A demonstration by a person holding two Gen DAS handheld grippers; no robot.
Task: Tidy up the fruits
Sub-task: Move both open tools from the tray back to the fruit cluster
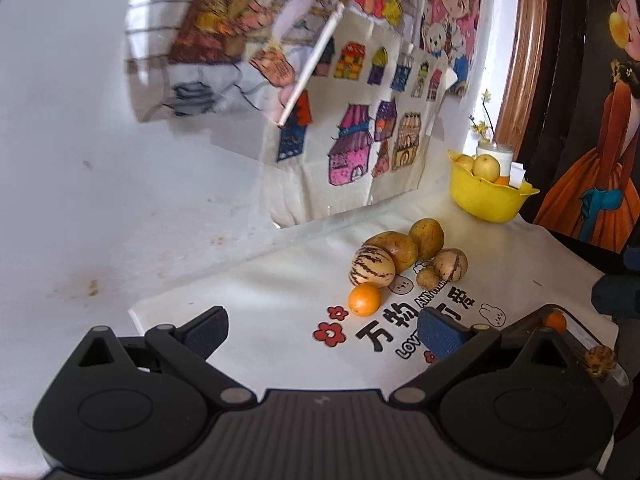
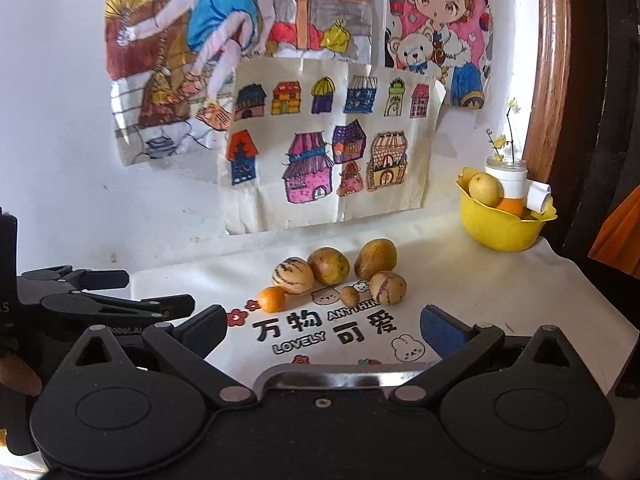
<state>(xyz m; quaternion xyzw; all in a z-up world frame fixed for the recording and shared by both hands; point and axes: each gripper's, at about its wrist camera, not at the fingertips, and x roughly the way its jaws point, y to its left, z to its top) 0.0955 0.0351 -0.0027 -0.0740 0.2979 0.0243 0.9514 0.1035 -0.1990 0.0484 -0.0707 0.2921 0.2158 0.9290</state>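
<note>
Several fruits lie in a cluster on a white printed cloth [image 2: 500,292]: a small orange [image 2: 271,299] [image 1: 364,299], a striped melon [image 2: 293,275] [image 1: 372,267], two yellow-brown fruits [image 2: 329,265] [image 2: 375,258], a smaller striped fruit [image 2: 387,287] and a tiny brown one [image 2: 350,296]. A yellow bowl [image 2: 502,224] [image 1: 486,196] at the back right holds a pale pear [image 2: 485,189] and an orange fruit. My left gripper [image 1: 322,334] stands open just short of the orange. My right gripper [image 2: 324,330] is open over the cloth's printed text, nothing between its fingers. The left gripper [image 2: 100,292] also shows at the left of the right wrist view.
Coloured drawings [image 2: 320,140] hang on the white wall behind the fruit. A white jar with yellow flowers [image 2: 506,172] stands behind the bowl. A brown wooden frame [image 2: 552,80] rises at the right. A small orange fruit [image 1: 556,320] and a brown one [image 1: 600,360] sit at the right.
</note>
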